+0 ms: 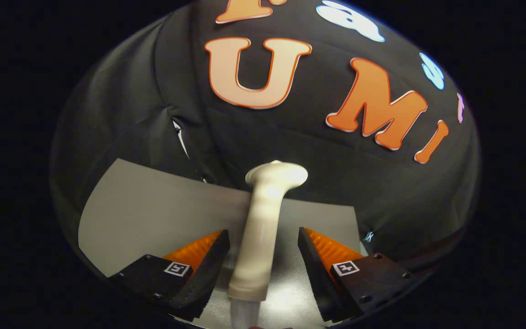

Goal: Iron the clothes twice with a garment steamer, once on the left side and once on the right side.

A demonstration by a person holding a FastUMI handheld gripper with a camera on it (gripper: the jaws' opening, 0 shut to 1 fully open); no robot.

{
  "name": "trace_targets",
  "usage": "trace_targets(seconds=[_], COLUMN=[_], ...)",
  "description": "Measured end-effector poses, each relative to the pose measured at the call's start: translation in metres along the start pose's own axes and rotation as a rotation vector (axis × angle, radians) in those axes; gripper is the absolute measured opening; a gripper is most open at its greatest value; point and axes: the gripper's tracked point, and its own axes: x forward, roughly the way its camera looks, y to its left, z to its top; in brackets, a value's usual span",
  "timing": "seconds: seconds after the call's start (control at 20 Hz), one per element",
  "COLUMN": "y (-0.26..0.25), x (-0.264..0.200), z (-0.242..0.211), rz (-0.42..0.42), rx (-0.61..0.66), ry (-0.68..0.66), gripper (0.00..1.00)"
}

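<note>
Smooth, cream plastic on the garment steamer (263, 228), faintly glossy, standing between the open jaws of the gripper (263, 256); matt grey bench (153, 205) below, soft black cloth wall (290, 137) behind.

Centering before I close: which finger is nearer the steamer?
The left finger: its gap to the steamer is narrower than the right finger's. Neither touches it; both stand open.

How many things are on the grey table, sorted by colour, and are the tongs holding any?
Cream-white: 1, the garment steamer, standing between the fingers of the tongs, which are open with a gap on each side.
Grey: 1, the table itself.
Total: 2 things, none held.
</note>
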Motion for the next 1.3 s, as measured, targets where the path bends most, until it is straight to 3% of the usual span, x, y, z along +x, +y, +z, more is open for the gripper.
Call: trace_targets(seconds=[0.2, 0.35, 0.45, 0.65, 0.95, 1.3], y=[0.001, -0.008, -0.010, -0.005, 0.014, 0.011], x=[0.010, 0.001, -0.009, -0.034, -0.092, -0.193], z=[-0.006, -0.001, 0.004, 0.018, 0.037, 0.028], rz=[0.043, 0.039, 0.053, 0.093, 0.112, 0.185], rx=[0.053, 0.065, 0.068, 0.055, -0.071, -0.108], ry=[0.029, -0.003, -0.036, -0.129, -0.299, -0.488], gripper=[0.76, 0.52, 0.46, 0.45, 0.45, 0.42])
